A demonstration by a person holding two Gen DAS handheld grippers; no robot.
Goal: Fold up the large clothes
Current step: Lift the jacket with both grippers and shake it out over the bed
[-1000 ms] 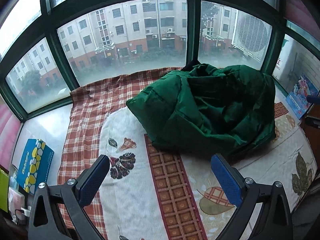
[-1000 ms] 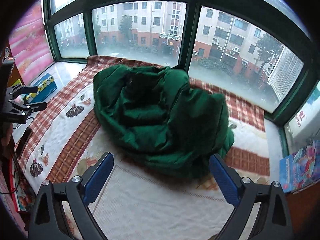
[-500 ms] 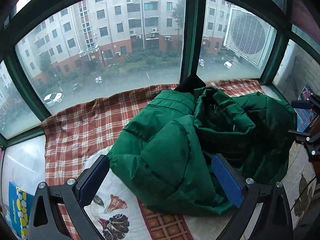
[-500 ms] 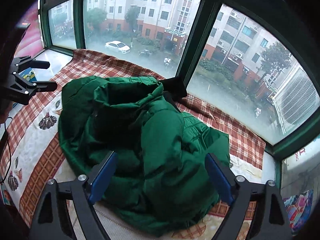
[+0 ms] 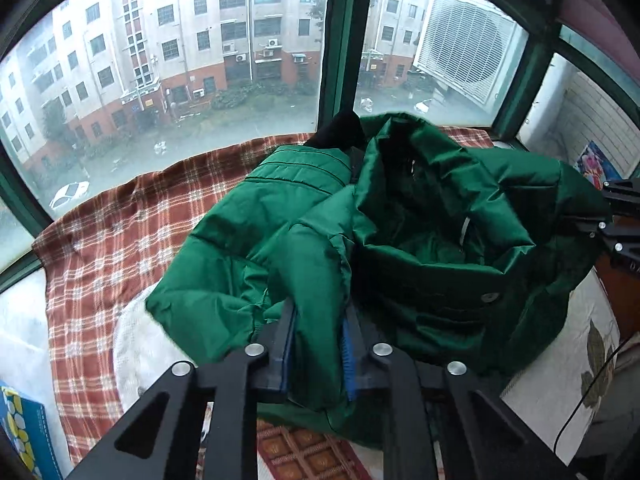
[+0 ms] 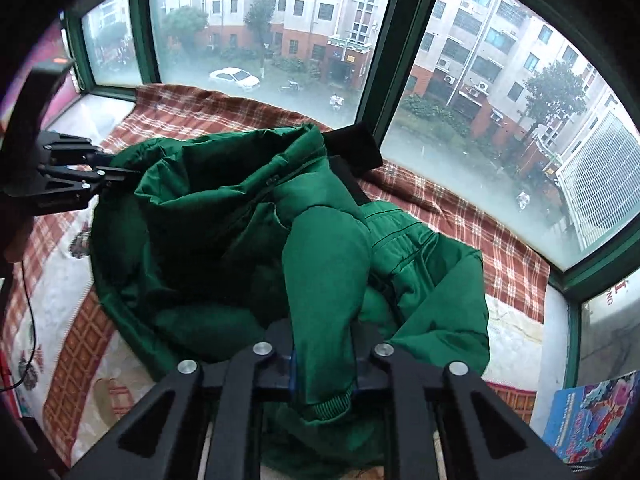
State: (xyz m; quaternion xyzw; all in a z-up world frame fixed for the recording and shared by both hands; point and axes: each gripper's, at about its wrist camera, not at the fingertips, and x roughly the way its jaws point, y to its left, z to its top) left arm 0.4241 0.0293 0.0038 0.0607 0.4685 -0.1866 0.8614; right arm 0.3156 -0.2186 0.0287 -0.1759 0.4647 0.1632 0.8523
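Closing on puffy sleeve ends, left claw [image 5: 316, 354] and right claw [image 6: 322, 364] each pinch the green down jacket [image 5: 400, 248] heaped ahead on the bed; soft, light, slippery, so grip cuffs.

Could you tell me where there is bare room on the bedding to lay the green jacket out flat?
The plaid blanket is bare between the jacket and the window frame, widest on its left in the left wrist view. The leaf-print quilt is open along the near edge. The middle is crowded: the bunched jacket fills it, with both grippers closing on its folds.
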